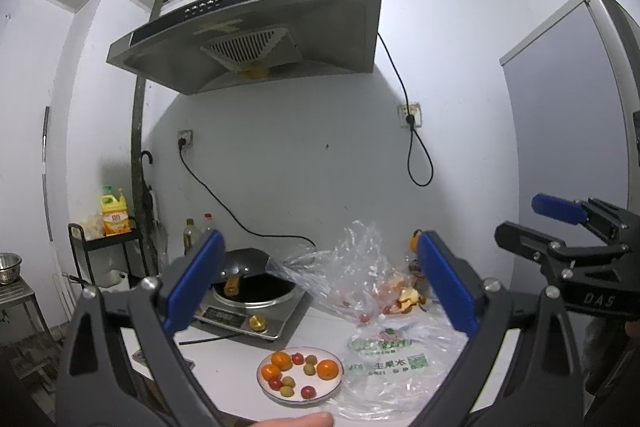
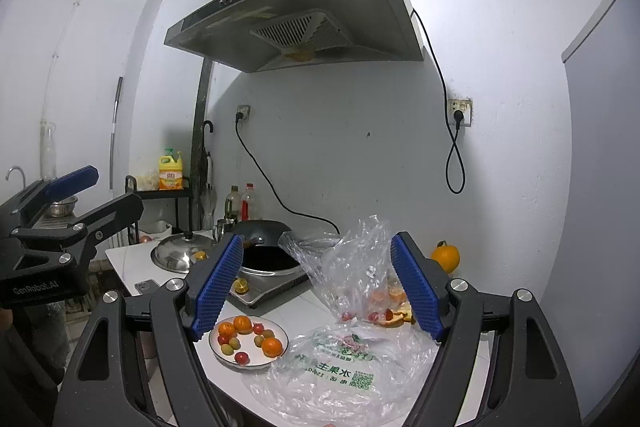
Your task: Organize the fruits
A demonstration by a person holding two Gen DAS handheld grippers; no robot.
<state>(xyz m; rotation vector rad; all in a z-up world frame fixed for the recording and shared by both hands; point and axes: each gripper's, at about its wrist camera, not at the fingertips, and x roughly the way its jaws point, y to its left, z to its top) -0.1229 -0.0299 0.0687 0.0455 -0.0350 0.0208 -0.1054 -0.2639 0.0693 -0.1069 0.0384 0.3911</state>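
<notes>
Left wrist view: left tongs [image 1: 320, 283] wide open, holding nothing, well above the counter [image 1: 224, 359]. Plate [image 1: 300, 395] near front edge already holds oranges, small red & green fruits. Right wrist view: right tongs [image 2: 318, 285] also wide open, empty. Clear bag [image 2: 360, 279] towards the back still has fruit, lone orange [image 2: 445, 258] by the wall, so approx. halfway done.

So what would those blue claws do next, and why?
Probably lower the right gripper toward the crumpled clear plastic bag: both grippers hang open and empty, small red fruits remain in it, and the white plate already holds sorted fruit.
</notes>
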